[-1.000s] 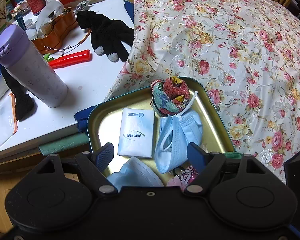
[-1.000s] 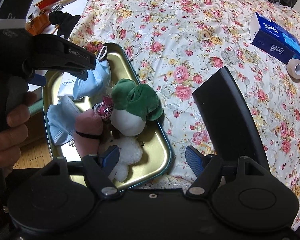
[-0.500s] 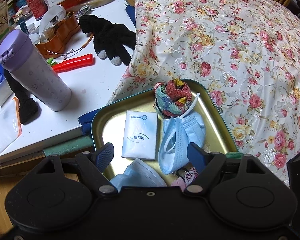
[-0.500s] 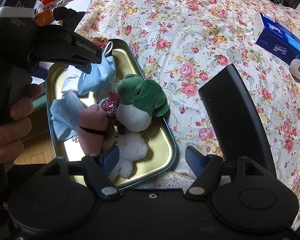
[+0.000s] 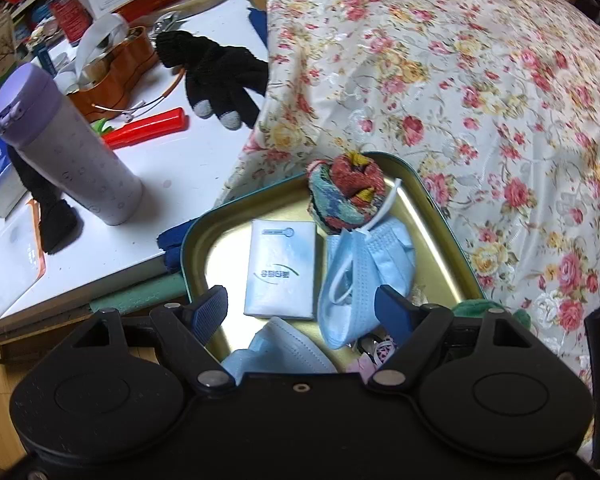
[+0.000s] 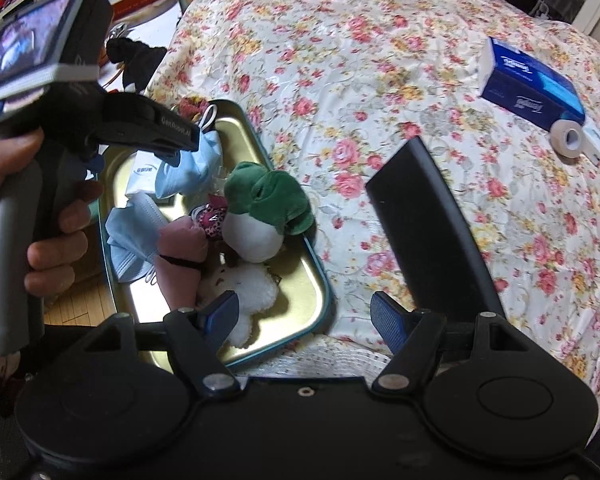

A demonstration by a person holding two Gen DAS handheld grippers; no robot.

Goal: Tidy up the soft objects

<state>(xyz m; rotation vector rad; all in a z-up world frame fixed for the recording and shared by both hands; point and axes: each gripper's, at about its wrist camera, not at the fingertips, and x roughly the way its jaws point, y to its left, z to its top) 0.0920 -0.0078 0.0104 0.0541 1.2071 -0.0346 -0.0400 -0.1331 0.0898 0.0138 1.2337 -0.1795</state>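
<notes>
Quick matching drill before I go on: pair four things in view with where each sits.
Things:
1. frog plush
2. black glove
3. tissue box
4. tape roll

Places:
A. on the white desk
B. in the gold tray
C. right beside the tissue box
D. on the floral cloth, far from the tray

Pairs: 1-B, 2-A, 3-D, 4-C
</notes>
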